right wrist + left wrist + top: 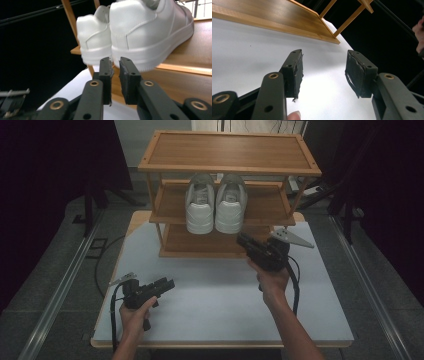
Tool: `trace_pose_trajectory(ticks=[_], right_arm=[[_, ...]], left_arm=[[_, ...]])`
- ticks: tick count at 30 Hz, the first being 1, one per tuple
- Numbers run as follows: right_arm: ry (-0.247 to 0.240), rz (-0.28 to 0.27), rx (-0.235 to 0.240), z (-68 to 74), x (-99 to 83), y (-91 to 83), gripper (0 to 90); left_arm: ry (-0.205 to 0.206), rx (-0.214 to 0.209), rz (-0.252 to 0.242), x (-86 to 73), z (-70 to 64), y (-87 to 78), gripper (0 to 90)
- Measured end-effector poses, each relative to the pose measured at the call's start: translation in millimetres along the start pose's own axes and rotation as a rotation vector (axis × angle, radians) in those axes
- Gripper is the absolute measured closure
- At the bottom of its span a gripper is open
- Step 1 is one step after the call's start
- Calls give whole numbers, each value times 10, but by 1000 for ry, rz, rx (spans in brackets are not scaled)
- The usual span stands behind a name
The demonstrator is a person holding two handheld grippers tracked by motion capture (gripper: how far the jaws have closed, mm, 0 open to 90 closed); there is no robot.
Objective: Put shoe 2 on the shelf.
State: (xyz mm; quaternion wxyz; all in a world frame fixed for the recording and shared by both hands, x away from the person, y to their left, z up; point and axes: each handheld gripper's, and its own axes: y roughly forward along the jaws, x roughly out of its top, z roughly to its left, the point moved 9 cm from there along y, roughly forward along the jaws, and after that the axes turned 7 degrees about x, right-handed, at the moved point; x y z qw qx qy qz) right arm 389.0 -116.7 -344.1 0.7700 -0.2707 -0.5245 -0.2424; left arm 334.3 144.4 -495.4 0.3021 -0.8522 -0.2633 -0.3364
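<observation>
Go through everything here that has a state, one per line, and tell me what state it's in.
Left hand-held gripper: open, jaws wide apart, nothing between them, over the white tabletop.
Right hand-held gripper: jaws nearly closed with a narrow gap, holding nothing, just below the shoes' heels.
White shoes: upright, side by side on the middle shelf, heels towards the person.
Wooden rack: standing upright, top shelf bare.

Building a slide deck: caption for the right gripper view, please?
Right claw, jaws nearly closed and empty, points at two white sneakers on the wooden rack.
</observation>
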Motion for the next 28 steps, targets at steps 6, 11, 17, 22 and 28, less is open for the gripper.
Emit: trace_pose_trajectory(ticks=[6,11,17,22,28], right_arm=[[-44,9,20,-13,-319,-284,730],[-73,18,6,-72,-612,-501,694],[-85,51,-1,-145,-935,-664,655],[-64,64,3,-198,-1092,-701,627],[-82,56,-18,-181,-1078,-706,531]], left_arm=[[-3,4,-3,4,8,-7,475],[2,9,-1,0,19,-7,474],[5,8,0,-7,14,2,471],[6,6,1,-7,11,3,468],[14,-1,-6,12,-6,-13,458]])
